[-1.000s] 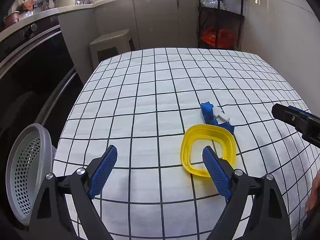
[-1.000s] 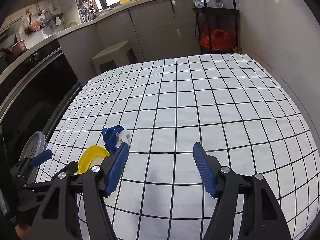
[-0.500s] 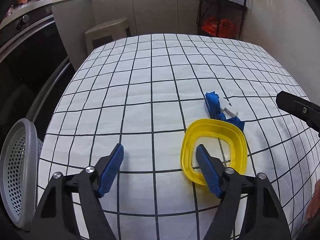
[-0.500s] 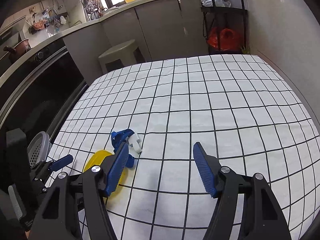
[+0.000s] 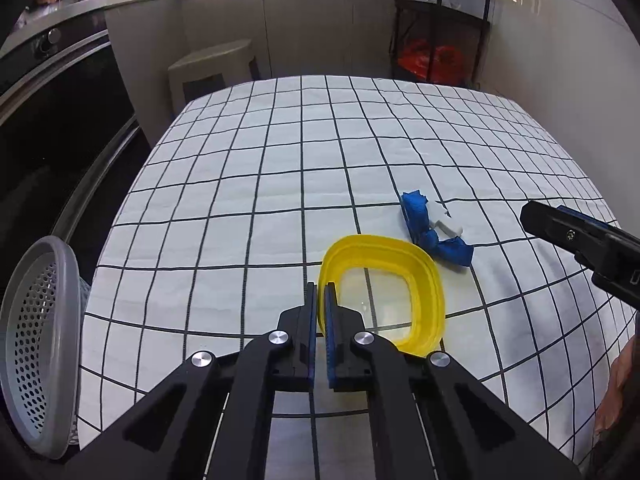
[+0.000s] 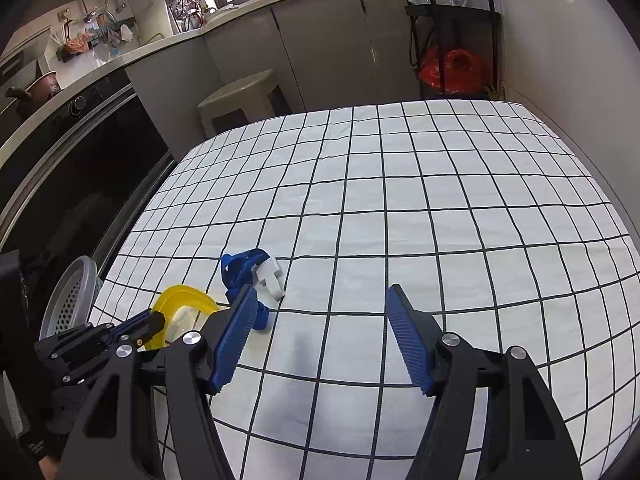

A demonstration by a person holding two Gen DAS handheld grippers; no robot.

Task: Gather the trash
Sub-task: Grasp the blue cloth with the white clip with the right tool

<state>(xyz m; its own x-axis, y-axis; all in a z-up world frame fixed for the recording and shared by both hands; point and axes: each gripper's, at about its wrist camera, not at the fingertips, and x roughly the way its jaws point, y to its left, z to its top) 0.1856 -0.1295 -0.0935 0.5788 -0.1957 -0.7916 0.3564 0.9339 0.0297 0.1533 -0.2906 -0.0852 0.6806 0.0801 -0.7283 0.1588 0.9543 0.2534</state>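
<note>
A yellow-rimmed lid [image 5: 428, 276] with a clear centre lies on the checked tablecloth [image 5: 280, 200]. My left gripper [image 5: 320, 292] is shut on the lid's near left rim, which passes between the blue pads. Just beyond the lid lies a crumpled blue and white scrap [image 5: 424, 224]. In the right wrist view my right gripper [image 6: 322, 292] stands open above bare cloth with nothing between its fingers. There the scrap [image 6: 244, 268] is just past its left finger, and the lid [image 6: 184, 296] and the left gripper [image 6: 156, 318] are further left. One right finger [image 5: 580, 236] shows at the left view's right edge.
A grey perforated basket [image 5: 36, 344] sits off the table's left edge, also seen as the basket [image 6: 72, 296] in the right view. Beyond the table are a beige stool [image 6: 240, 96], a black rack with a red bag [image 6: 452, 64], and a dark oven front [image 5: 48, 128] to the left.
My left gripper's jaws have closed from wide open onto the lid's left rim. The right gripper has stayed open in about the same place.
</note>
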